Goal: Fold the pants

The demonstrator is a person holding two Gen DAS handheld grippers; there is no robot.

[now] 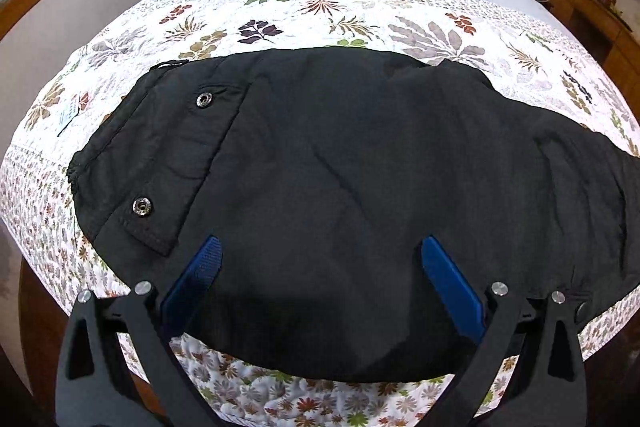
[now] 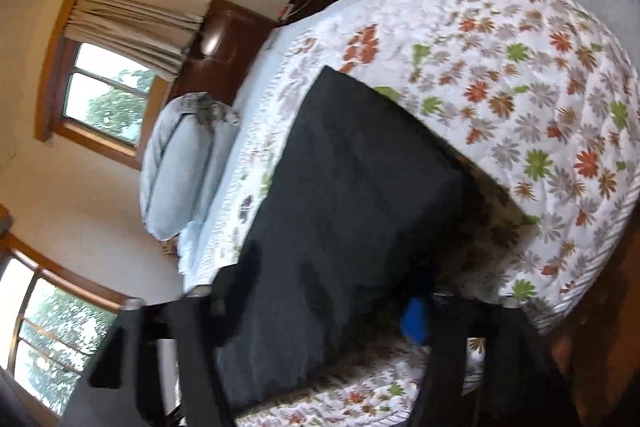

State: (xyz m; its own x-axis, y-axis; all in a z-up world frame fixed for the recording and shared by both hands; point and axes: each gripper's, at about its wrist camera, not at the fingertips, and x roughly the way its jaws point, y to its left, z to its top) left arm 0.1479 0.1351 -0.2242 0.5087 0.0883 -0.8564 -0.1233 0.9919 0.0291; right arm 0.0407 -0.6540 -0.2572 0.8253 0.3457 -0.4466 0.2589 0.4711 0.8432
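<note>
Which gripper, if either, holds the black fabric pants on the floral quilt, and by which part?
Left gripper: open above the black fabric pants, holding nothing. Right gripper: the pants lie between its fingers, but blur hides whether they grip.

Black pants (image 1: 340,167), folded flat across the floral bedspread (image 1: 320,15), two metal snaps on the pocket flap

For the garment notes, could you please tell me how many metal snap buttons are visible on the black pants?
2: one snap near the pocket flap's upper corner, another snap near its lower corner, on the pants. Others may be hidden underneath.
</note>
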